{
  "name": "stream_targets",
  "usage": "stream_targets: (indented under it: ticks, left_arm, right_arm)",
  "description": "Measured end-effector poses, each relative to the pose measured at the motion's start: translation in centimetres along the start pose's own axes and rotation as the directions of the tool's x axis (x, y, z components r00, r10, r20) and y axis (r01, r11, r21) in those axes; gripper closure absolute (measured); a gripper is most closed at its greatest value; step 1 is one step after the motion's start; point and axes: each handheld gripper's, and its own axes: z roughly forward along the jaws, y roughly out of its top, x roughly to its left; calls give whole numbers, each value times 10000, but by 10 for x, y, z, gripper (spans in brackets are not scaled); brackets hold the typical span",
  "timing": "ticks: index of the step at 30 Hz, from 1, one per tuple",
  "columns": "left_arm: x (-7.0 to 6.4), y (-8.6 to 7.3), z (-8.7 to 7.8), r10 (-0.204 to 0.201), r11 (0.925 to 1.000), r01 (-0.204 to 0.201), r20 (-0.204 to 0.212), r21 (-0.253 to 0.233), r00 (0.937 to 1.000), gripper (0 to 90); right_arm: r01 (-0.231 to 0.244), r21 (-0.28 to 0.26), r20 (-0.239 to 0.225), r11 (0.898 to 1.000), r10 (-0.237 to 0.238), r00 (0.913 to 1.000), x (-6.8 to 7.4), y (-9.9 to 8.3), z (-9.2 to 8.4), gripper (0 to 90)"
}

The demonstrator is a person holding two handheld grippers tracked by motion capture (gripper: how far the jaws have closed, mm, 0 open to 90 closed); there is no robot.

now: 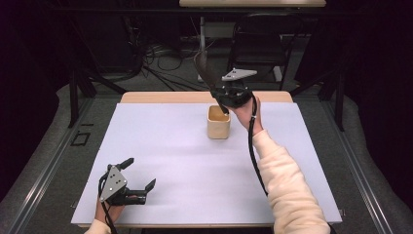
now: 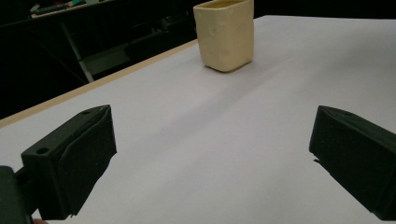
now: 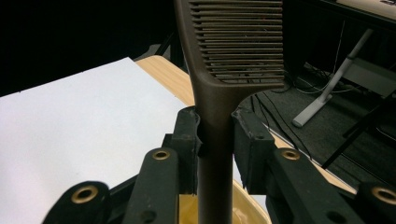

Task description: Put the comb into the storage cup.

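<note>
High view, going from the left: the left gripper (image 1: 139, 174) rests near the tabletop's (image 1: 170, 146) near left corner with its jaws spread and nothing between them, while toward the far edge, about midway along it, the right gripper (image 1: 225, 100) pinches the handle of a dark comb (image 1: 206, 72) above a tan cup (image 1: 218, 123), the toothed end pointing up and away. The step in hand appears to be either lowering the comb into the cup or drawing it out; either way, it is best to keep the handle in line with the cup's opening and move straight, so the light cup is not tipped. The left gripper view gives the cup (image 2: 225, 35) standing upright on the sheet with bare tabletop before it. The right gripper view adds the comb's fine teeth (image 3: 238, 39), both jaws pressed on the handle, and the cup's yellow inside just beneath.
</note>
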Motion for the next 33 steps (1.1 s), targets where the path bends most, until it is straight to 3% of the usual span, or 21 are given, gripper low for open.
stream_targets:
  ticks: [33]
  left_arm:
    - [0,0,0,14,10000,-14,-8,-13,10000,7]
  right_arm:
    - [-169,1,62,9999,169,9998,-5,-24,23,716]
